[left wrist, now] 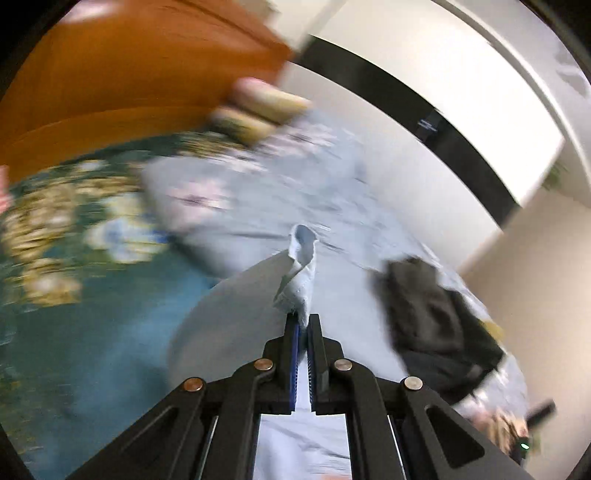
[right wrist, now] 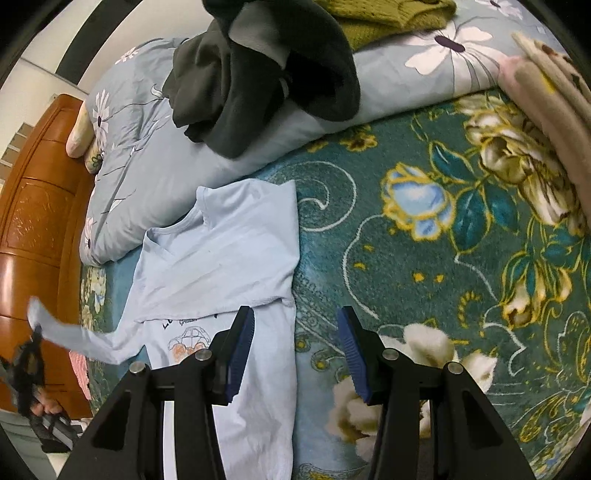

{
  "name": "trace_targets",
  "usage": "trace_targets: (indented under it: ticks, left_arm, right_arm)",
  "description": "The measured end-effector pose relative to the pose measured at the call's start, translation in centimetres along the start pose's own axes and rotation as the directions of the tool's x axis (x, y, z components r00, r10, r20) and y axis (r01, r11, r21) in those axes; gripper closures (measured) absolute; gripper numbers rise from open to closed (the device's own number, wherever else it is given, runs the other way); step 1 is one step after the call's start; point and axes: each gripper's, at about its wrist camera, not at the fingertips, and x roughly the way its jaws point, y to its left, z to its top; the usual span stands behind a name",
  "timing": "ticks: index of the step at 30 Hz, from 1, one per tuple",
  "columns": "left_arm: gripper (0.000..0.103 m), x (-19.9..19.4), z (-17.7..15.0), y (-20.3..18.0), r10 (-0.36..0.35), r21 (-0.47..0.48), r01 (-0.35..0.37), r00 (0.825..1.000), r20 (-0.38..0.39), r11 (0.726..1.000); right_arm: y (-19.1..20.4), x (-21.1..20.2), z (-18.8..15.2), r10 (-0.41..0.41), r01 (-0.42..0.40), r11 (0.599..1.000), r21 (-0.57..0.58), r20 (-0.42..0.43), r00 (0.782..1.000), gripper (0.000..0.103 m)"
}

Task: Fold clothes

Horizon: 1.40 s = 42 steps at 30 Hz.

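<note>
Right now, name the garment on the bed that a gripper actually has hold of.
The light blue T-shirt: the left gripper is shut on its fabric. The dark garment and olive sweater lie untouched on the duvet.

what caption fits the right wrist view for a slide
Open right hand-held gripper hovers over a light blue t-shirt on a floral blanket while the left hand-held gripper lifts its sleeve.

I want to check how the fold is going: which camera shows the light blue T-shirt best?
The right wrist view: the light blue T-shirt lies sharp on the floral blanket, partly folded, its sleeve pulled out by the left gripper. The left wrist view is motion-blurred and shows only the bunched sleeve pinched in the shut jaws.
</note>
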Motion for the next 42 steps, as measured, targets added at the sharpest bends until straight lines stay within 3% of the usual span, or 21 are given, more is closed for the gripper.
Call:
trace_targets:
  ticks: [4,7,12,16,24,28,34,36,37,40,42]
  left_arm:
    - [0.099,5.4,-2.0,-6.7,-0.111,0.068,0.120,0.987,-0.118,0.991]
    - [0.099,9.1,-4.7,-10.9,-0.171,0.106,0.197,0.961,-0.217,0.975]
    - [0.099,15.0,-9.8,-15.7,-0.162,0.143,0.232,0.909,-0.385,0.962]
    - [0.098,17.9,-13.3,-17.3,-0.143,0.146,0.240,0.863,-0.484,0.960]
    - [0.094,20.9,-17.8,-17.5,-0.089,0.155,0.229,0.786,-0.611,0.961]
    - [0.072,22.0,-19.6,-17.7,-0.088,0.134,0.240,0.731,-0.676,0.962]
    - [0.065,21.9,-20.4,-17.0,-0.103,0.097,0.249,0.682,-0.724,0.964]
    - [0.065,21.0,-19.6,-16.3,-0.131,0.077,0.263,0.687,-0.714,0.962]
    - [0.063,20.3,-18.8,-15.6,-0.137,0.071,0.258,0.704,-0.697,0.964]
    - [0.057,18.3,-15.8,-12.1,-0.116,0.056,0.191,0.777,-0.619,0.980]
    - [0.056,17.1,-14.2,-9.1,-0.033,0.073,0.091,0.822,-0.569,0.993]
  right_arm:
    - [-1.2,0.3,0.0,0.003,-0.003,0.999,0.032,-0.005,1.000,0.054]
    - [-2.1,0.6,0.1,0.000,0.001,0.999,0.052,-0.010,1.000,0.054]
    - [-3.5,1.4,0.4,-0.013,0.015,0.997,0.076,-0.031,0.999,0.054]
    - [-4.0,2.2,0.5,-0.019,0.023,0.996,0.081,-0.050,0.999,0.054]
    - [-4.1,3.7,1.0,-0.020,0.026,0.997,0.076,-0.082,0.996,0.054]
    - [-4.1,4.3,1.1,-0.020,0.027,0.997,0.074,-0.093,0.995,0.054]
    - [-4.3,4.7,1.5,-0.022,0.030,0.997,0.077,-0.098,0.995,0.054]
    - [-4.2,4.6,1.7,-0.018,0.025,0.997,0.075,-0.091,0.996,0.054]
    - [-4.0,4.4,2.0,-0.012,0.018,0.997,0.069,-0.085,0.996,0.054]
    - [-2.5,4.2,3.3,0.021,-0.019,1.000,0.023,-0.061,0.998,0.054]
    - [-1.2,4.3,4.2,0.046,-0.046,0.999,-0.012,-0.055,0.997,0.054]
